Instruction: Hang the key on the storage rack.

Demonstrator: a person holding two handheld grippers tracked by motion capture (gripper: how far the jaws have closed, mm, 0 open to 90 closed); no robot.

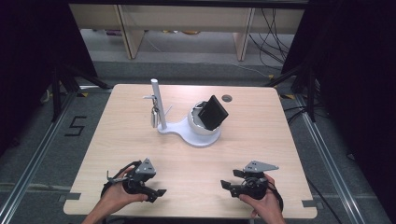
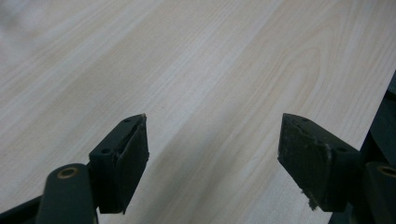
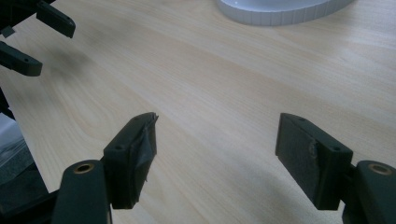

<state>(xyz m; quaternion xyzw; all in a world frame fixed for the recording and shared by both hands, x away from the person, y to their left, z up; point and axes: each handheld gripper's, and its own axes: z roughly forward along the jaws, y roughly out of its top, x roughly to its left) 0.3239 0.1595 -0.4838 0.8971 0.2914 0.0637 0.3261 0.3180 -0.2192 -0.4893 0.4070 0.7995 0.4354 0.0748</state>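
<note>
At the near edge of the wooden table (image 1: 261, 140), the person's two hands come in from below, each holding a gripper. The left gripper (image 1: 159, 192) lies low over the bare tabletop at the near left, its tips turned toward the middle of the table; its own view shows the two black jaws standing wide apart with nothing but pale wood grain between them. The right gripper (image 1: 227, 184) sits at the near right, its tips turned toward the left one, and its jaws are likewise spread with only table surface in the gap (the pads look scuffed and frayed at the edges). The two grippers are well apart from each other, and neither touches anything on the table.

Farther back, near the middle of the table, stands a white stand (image 1: 198, 137) with a rounded base. A white cup-shaped holder on that base carries a black box (image 1: 213, 112), tilted and leaning out of it. To the left of the holder, on the same base, rises a white upright post (image 1: 159, 102), and a small metal ring-like object (image 1: 154, 115) hangs beside it; what exactly it is I cannot tell. The edge of the base (image 3: 280, 11) shows in the right gripper view.

Beyond the stand, a small dark round hole (image 1: 227, 98) sits in the tabletop near the far edge.
</note>
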